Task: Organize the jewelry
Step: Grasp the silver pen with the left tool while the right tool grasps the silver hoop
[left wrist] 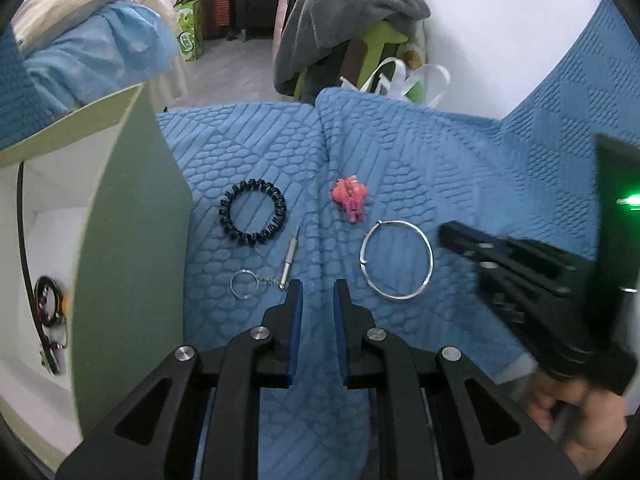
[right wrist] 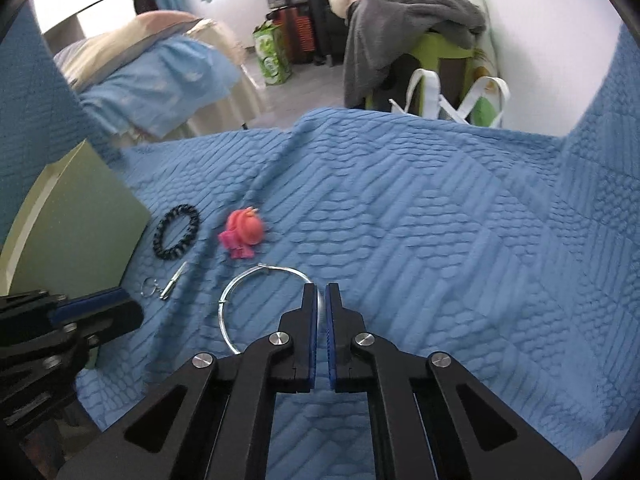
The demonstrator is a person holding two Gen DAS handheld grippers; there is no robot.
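On the blue quilt lie a black coil bracelet (left wrist: 253, 213), a pink charm (left wrist: 350, 199), a silver bangle (left wrist: 397, 260) and a key ring with a small metal tool (left wrist: 264, 274). My left gripper (left wrist: 318, 286) hovers open and empty just short of the key ring tool. My right gripper (right wrist: 321, 290) is nearly shut with the bangle's right rim (right wrist: 264, 276) at its tips; the rim passes between the pads, and it reads as gripped. The right gripper also shows in the left wrist view (left wrist: 448, 234). The bracelet (right wrist: 176, 237), charm (right wrist: 243, 232) and key ring (right wrist: 162, 284) lie left of it.
A green and white open box (left wrist: 132, 216) stands at the left, with dark jewelry (left wrist: 50, 304) inside. Its green wall shows in the right wrist view (right wrist: 80, 216). A fold in the quilt (left wrist: 320, 148) runs down the middle. Beyond the bed are clothes, bags and floor.
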